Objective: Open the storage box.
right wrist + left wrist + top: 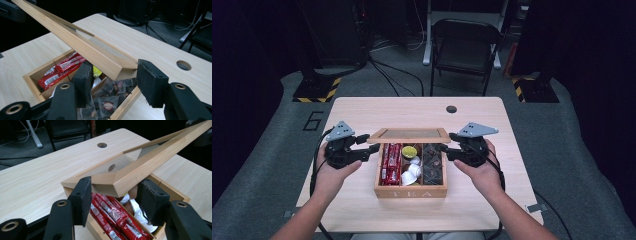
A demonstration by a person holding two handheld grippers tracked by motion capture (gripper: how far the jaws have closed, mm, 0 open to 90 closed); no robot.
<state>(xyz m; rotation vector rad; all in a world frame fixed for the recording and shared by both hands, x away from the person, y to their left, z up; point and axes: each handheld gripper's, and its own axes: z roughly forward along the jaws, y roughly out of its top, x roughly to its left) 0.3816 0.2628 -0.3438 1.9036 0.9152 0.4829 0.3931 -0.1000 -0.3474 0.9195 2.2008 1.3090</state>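
Lid raised over back of tea box at desk centre. Left gripper jaws clamped on lid's left end. Right gripper jaws clamped on right end.

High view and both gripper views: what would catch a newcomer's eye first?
The wooden tea box at the middle of the table, its glass-paned lid raised half open. The left gripper and right gripper each have a front corner of that lid between their jaws. Inside, red packets fill the left compartment and dark sachets the right.
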